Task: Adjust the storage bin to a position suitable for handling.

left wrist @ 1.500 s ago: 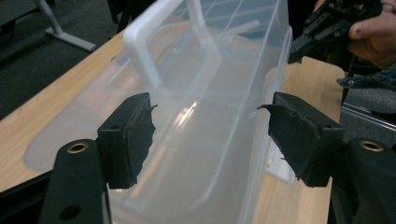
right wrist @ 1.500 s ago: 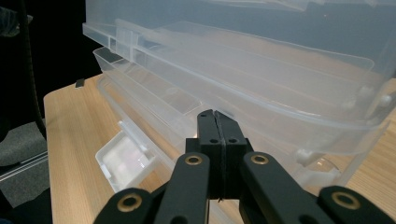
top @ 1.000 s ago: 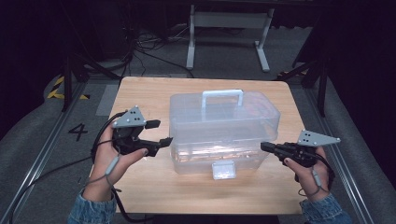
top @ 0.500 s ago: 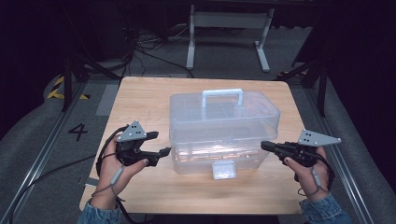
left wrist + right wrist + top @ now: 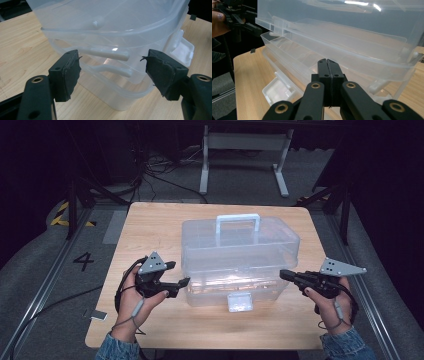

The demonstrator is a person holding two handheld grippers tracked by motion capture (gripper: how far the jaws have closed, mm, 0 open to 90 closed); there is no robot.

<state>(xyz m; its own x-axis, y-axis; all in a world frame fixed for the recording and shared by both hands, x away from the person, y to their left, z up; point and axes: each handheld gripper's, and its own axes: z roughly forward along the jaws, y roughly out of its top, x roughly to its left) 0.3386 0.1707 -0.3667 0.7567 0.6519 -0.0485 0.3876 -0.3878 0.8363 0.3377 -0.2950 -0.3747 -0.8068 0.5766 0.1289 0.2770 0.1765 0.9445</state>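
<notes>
A clear plastic toolbox (image 5: 240,255) with a white handle (image 5: 238,222) stands in the middle of the wooden table (image 5: 150,227). Its white latch flap (image 5: 239,301) hangs open at the front. My left gripper (image 5: 178,273) is open at the box's left end, and in the left gripper view its jaws stand wide apart (image 5: 112,67) just short of the box's end wall (image 5: 110,37), with nothing between the pads (image 5: 71,72). My right gripper (image 5: 284,274) is shut on nothing, its tip (image 5: 328,62) close to the box's right end (image 5: 342,50).
Bare table lies in front of the box and behind it. Off the far edge, on the grey floor, stand a white metal frame (image 5: 245,142) and some cables (image 5: 160,175). The right gripper view also has the other hand and its gripper (image 5: 237,17) at upper left.
My left gripper has come back toward the table's front edge and edged right, closer to the box's left end, staying open. The right gripper has not moved.
</notes>
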